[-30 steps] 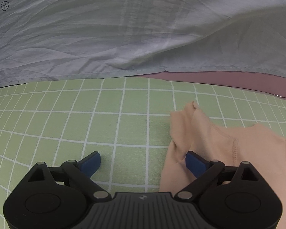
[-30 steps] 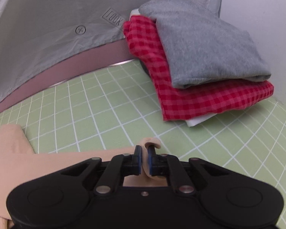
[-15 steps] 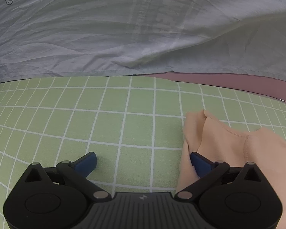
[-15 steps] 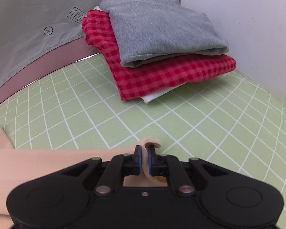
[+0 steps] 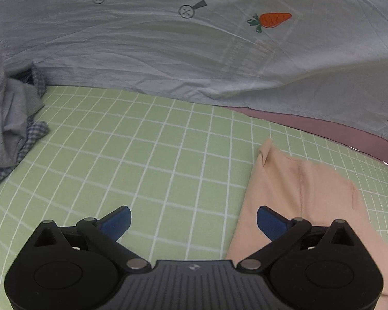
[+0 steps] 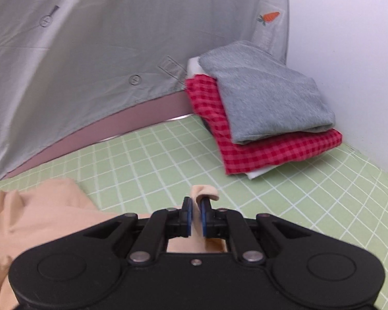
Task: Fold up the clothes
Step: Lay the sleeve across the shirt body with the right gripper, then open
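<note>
A peach garment [image 5: 305, 199] lies on the green grid mat [image 5: 147, 155], to the right in the left wrist view. My left gripper [image 5: 192, 219] hangs open above the mat; its right fingertip [image 5: 269, 221] is over the garment's left edge, and nothing sits between the pads. In the right wrist view my right gripper [image 6: 196, 215] is shut on an edge of the peach garment [image 6: 44, 214], and a small curl of cloth [image 6: 204, 192] pokes out past the blue pads. The rest of the garment trails off to the left below the gripper.
A folded stack [image 6: 266, 118] of grey, red checked and white clothes sits in the far right corner by the white wall [image 6: 349, 51]. A grey sheet with a carrot print [image 5: 271, 20] hangs behind the mat. A crumpled heap of grey and blue checked clothes [image 5: 10, 118] lies at the left.
Both grippers have risen and drawn back, so more of the mat and sheet shows. The left gripper's right finger has come free of the garment fold. The right gripper keeps its hold.
</note>
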`<state>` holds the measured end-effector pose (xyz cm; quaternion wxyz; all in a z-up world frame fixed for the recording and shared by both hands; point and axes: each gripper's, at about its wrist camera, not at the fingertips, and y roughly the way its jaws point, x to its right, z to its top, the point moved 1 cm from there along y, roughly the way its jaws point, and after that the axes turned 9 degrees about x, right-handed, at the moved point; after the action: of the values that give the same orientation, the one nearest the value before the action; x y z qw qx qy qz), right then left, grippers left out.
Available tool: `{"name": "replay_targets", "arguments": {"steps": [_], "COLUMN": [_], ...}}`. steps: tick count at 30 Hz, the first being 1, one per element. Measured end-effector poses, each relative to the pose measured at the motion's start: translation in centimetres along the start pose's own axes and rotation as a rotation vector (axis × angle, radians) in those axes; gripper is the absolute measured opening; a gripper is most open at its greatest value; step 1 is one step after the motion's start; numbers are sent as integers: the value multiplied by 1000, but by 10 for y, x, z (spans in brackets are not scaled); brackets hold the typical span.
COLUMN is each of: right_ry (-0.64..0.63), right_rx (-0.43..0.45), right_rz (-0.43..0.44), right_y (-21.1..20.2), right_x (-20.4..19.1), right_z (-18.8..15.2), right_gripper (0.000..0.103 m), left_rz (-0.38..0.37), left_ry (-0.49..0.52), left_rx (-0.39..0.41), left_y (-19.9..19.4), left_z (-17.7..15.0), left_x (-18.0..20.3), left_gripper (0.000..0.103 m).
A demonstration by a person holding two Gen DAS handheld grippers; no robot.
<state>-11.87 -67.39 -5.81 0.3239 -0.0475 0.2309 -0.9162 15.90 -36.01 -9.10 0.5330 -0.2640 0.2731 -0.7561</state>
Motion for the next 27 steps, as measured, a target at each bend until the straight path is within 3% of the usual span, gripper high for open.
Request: {"name": "replay_targets", "arguments": {"steps": [8,14,19,20,22,23,24,27], "right_ry": [-78,-125,-169,-167,-171,-169,-167,-177], "right_rx": [11,-121,-254,-262,-237,-217,-199,-163], "right_rz": [259,374,400,398,390,379,363,302], "right_y": [-74,-115,-136,-142,-153,-158,-159,-152], "right_x": [-85,-137,-155,-155,-149,-145,-138,-114], "right_z": [-24,-86,-132,-134,-134,-133,-131,-124], "right_gripper": [7,7,8,13,35,53,63,80], "left_rz": [22,28,22,17,9,7,6,4], "left_ry": [45,82,119,129,145,141,137,120], "left_rx": [-61,-99,-123,-122,-120,-115,-111,-96], "left_y": [-60,-89,-109,-112,-117,-119,-120,-126], "left_z": [-54,-86,-111,-114,-121,-123,-124,-127], "left_x": [-43,-77,-85,-82,-74,-68,-61,-39], "left_gripper": [102,102,102,102,102,102,102,102]}}
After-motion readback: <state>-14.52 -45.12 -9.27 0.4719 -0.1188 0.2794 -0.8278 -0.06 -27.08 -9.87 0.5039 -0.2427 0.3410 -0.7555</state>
